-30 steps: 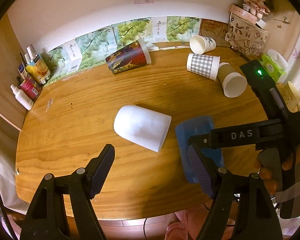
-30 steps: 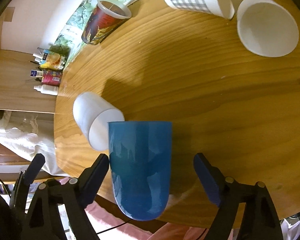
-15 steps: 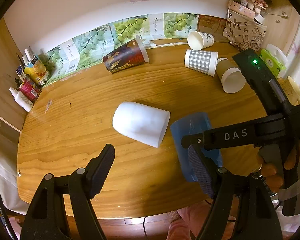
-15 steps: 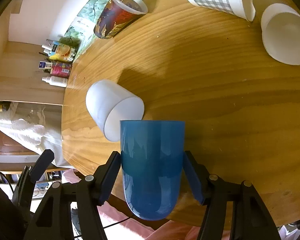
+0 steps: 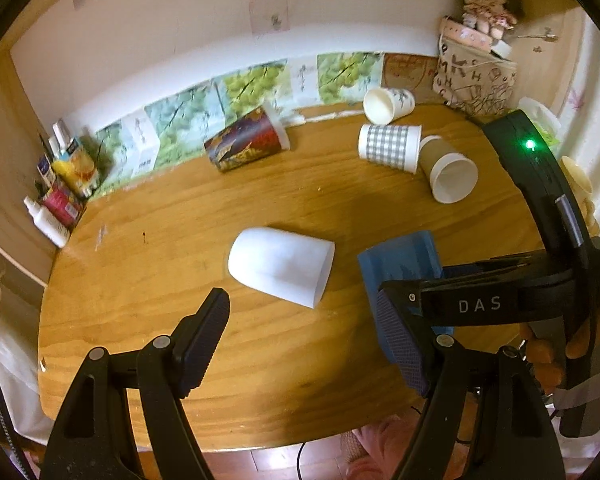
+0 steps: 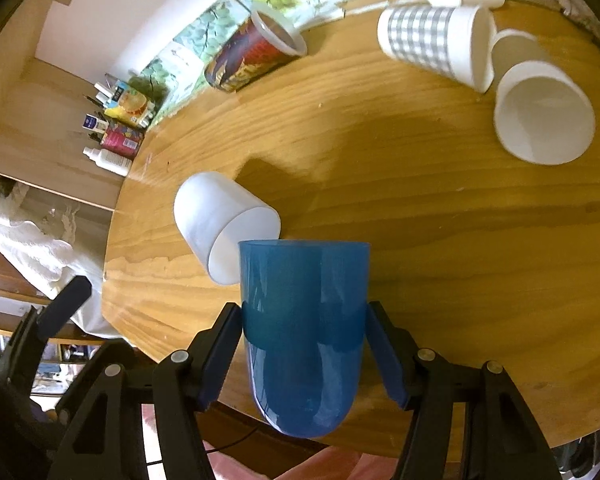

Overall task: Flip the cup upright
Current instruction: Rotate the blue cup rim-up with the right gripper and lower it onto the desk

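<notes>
A blue plastic cup [image 6: 302, 332] lies on its side near the front edge of the round wooden table [image 6: 440, 208]. My right gripper [image 6: 304, 344] is shut on the blue cup, one finger pressed on each side of its body. The cup also shows in the left wrist view [image 5: 400, 264], partly behind the right gripper. A white cup [image 5: 280, 266] lies on its side just left of it, also visible in the right wrist view [image 6: 220, 220]. My left gripper [image 5: 304, 340] is open and empty, hovering in front of the white cup.
Several more cups lie on their sides at the back: a red patterned one [image 5: 244, 142], a checked one [image 5: 388, 148], a brown one [image 5: 448, 172] and a white printed one [image 5: 388, 102]. Bottles [image 5: 60, 188] stand at the left edge. A bag [image 5: 476, 80] stands back right.
My right gripper's fingers have closed from wide apart onto the blue cup. The left gripper has barely moved.
</notes>
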Demonstrator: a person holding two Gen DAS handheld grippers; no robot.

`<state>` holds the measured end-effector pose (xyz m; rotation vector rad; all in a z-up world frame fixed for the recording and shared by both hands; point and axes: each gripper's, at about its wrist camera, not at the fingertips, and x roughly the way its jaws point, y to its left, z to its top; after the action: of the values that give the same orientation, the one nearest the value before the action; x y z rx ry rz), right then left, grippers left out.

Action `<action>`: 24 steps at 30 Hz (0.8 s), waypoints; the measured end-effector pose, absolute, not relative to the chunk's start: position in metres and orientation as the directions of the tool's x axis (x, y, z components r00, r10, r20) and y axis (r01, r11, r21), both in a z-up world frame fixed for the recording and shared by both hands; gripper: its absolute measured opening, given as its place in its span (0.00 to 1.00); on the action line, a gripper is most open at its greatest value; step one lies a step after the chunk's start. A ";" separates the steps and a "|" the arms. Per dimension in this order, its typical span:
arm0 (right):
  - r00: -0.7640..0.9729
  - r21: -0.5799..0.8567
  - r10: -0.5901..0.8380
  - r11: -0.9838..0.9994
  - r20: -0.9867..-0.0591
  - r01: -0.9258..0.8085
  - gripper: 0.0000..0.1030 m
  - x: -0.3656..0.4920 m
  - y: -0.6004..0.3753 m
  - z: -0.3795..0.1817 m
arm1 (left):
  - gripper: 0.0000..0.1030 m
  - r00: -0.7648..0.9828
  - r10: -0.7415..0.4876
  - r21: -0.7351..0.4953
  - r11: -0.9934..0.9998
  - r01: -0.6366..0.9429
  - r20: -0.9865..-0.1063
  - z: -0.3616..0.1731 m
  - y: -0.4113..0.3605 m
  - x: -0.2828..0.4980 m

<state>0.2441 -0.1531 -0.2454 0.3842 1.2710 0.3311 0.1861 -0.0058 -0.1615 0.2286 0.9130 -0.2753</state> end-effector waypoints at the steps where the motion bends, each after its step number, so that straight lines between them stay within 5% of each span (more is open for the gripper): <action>1: 0.280 0.448 0.438 0.894 -0.854 -0.032 0.62 0.242 -0.155 -0.244 | 0.77 0.587 -0.147 0.072 0.940 0.333 -0.796 -0.160 -0.006 0.185; 13: 0.511 0.341 0.324 0.938 -0.796 -0.064 0.62 0.219 -0.162 -0.221 | 0.77 0.645 -0.185 0.039 0.948 0.317 -0.741 -0.154 -0.007 0.178; 24: 0.763 0.251 0.230 0.964 -0.604 -0.092 0.62 0.187 -0.171 -0.215 | 0.77 0.658 -0.199 -0.002 0.958 0.288 -0.726 -0.160 -0.005 0.178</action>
<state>0.1868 -0.1713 -0.2153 0.2125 0.6823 0.1763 0.1779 -0.0053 -0.1605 0.1173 0.8069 -0.2765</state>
